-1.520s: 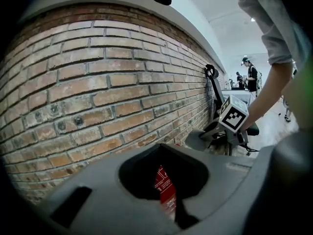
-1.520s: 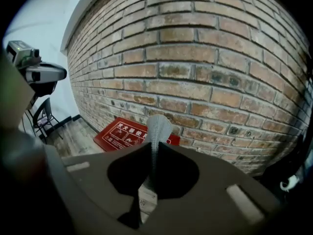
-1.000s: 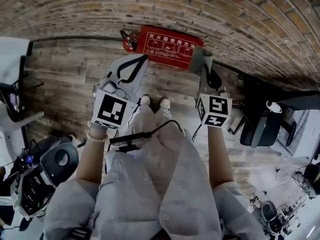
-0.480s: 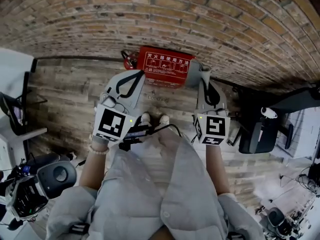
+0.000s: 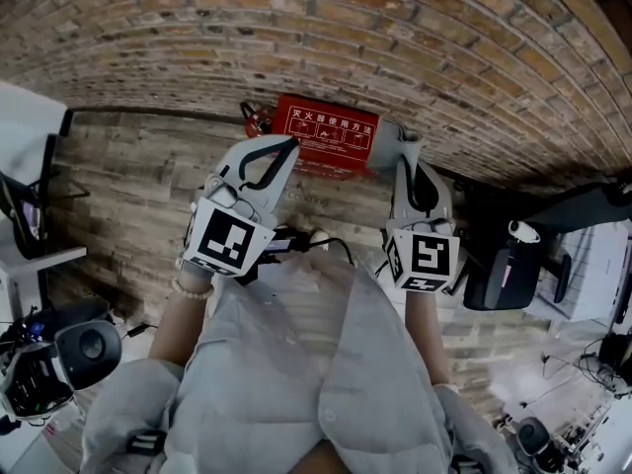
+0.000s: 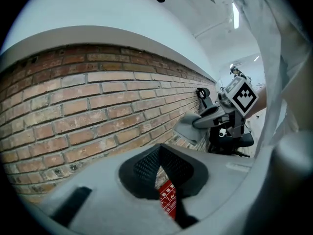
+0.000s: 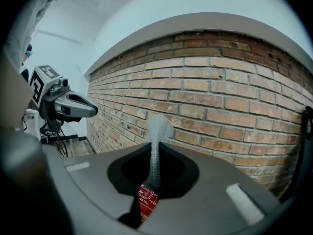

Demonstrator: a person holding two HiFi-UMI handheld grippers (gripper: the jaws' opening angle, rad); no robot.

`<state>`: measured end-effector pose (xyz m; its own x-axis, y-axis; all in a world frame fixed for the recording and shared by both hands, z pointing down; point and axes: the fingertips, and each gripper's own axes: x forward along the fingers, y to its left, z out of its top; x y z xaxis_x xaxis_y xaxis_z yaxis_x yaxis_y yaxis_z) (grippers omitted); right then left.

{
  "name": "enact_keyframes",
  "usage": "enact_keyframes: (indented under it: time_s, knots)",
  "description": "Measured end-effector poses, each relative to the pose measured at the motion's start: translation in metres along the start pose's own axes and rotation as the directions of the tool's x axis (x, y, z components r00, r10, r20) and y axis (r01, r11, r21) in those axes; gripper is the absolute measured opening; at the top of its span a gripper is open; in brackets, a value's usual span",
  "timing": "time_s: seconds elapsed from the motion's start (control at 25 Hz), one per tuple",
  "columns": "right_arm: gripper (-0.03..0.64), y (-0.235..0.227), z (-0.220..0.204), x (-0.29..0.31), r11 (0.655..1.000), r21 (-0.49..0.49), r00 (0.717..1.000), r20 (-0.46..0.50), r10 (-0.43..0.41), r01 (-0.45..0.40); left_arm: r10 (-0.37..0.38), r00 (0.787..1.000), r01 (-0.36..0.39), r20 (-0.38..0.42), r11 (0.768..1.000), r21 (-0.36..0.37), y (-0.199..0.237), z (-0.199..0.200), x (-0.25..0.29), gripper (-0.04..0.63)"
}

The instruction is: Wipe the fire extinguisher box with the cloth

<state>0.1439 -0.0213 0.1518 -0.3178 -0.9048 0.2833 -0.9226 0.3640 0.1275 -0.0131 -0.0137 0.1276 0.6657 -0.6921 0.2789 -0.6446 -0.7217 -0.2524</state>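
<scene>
the red metal fire extinguisher box (image 5: 326,131) against the brick wall shows only in part: the grey mesh cloth (image 5: 385,131) pinched in the right gripper (image 5: 403,146) covers its right end, and the left gripper (image 5: 288,146) overlaps its lower left corner. its white print is too small to read. in both gripper views only a red sliver shows past the jaws. the small red extinguisher cylinder (image 5: 259,118) is half hidden behind the box.

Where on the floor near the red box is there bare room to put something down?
Bare wooden floor lies left of the fire extinguisher box, along the brick wall. Right of the box, dark furniture crowds it.
</scene>
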Motion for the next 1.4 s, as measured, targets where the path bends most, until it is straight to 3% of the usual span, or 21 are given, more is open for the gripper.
enact_keyframes:
  time_s: [0.76, 1.4]
  knots:
    - [0.025, 0.013, 0.01, 0.006, 0.998, -0.045, 0.999, -0.001, 0.035, -0.035, 0.03, 0.999, -0.029, 0.043, 0.999, -0.033, 0.006, 0.006, 0.002, -0.002]
    - [0.025, 0.016, 0.005, 0.012, 0.998, -0.046, 0.999, -0.017, 0.043, -0.044, 0.024, 0.999, -0.023, 0.028, 0.999, -0.049, 0.008, -0.001, 0.007, -0.002]
